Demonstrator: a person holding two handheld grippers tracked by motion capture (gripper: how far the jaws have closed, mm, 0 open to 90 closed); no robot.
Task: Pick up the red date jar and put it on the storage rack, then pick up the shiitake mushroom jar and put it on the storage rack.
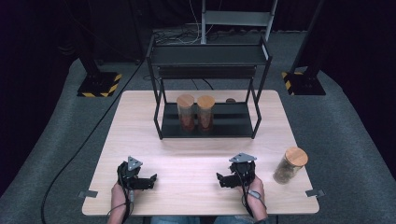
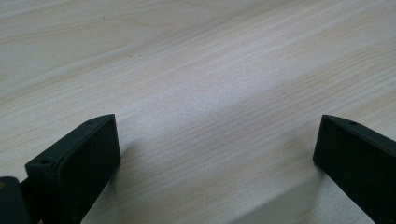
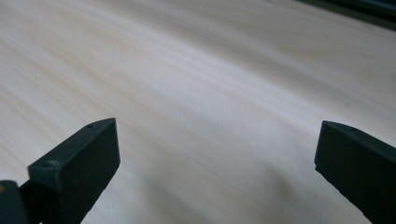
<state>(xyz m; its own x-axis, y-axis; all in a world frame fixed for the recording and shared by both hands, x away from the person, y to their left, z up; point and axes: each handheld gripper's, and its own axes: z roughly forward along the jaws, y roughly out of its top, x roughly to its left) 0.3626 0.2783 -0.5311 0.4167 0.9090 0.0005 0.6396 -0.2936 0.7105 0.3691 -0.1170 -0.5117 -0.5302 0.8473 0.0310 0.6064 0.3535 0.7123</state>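
jar (image 1: 290, 164) right, contents unclear | left hand-held gripper (image 1: 150, 181) wide | right hand-held gripper (image 1: 221, 179) wide

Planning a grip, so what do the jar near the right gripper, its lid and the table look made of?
Jar: seemingly clear glass or plastic, contents visible through it. Lid: pale wood or bamboo, matte. Table: light wood or laminate, grain lines showing, matte.
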